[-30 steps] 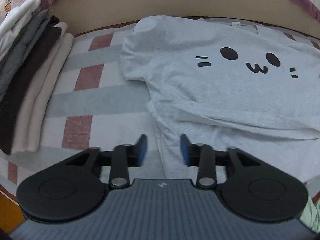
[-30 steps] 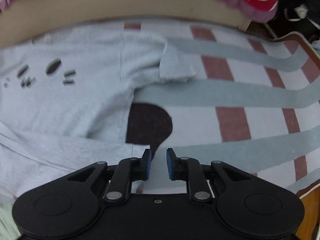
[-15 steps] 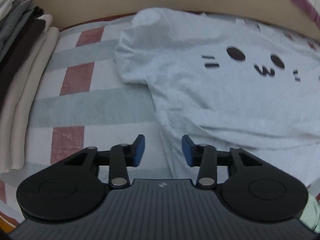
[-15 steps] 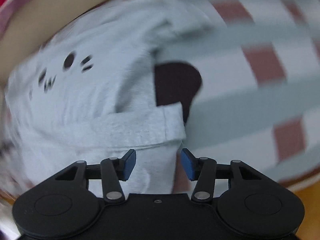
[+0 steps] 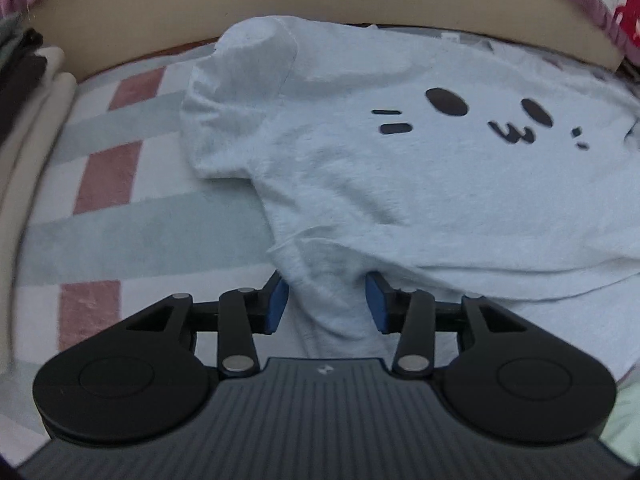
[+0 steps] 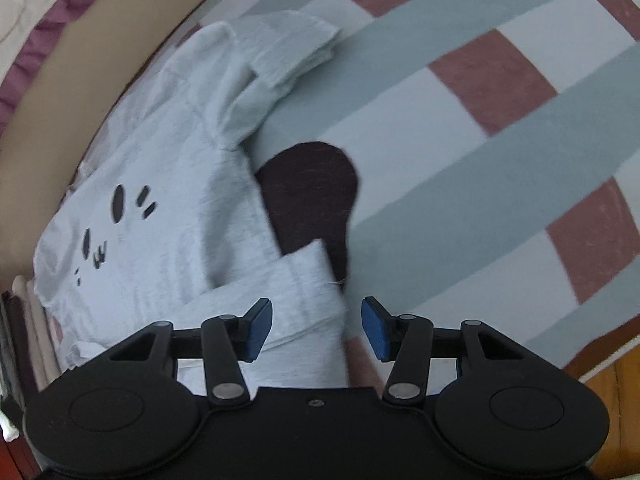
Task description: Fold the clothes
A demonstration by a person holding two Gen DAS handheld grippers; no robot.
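Note:
A light grey T-shirt [image 5: 400, 184] with a black cat face lies spread on the checked blanket [image 5: 120, 232]. My left gripper [image 5: 326, 306] points down at its near left edge. A ridge of the cloth lies between the blue pads, and the jaws stand apart. In the right wrist view the same T-shirt [image 6: 168, 248] has its hem folded over. My right gripper [image 6: 316, 328] is open over the hem's corner. That cloth lies beside the left pad, with a gap to the right pad.
Folded clothes are stacked at the left [image 5: 24, 92] and show again in the right wrist view [image 6: 28, 328]. A dark round patch [image 6: 312, 192] lies by the shirt's side. A beige edge [image 5: 160, 20] runs behind the blanket. Wooden floor [image 6: 616, 372] shows at the lower right.
Both grippers have come down closer to the shirt. The right gripper has rolled and its jaws have spread wider. Shirt cloth now lies between each pair of pads.

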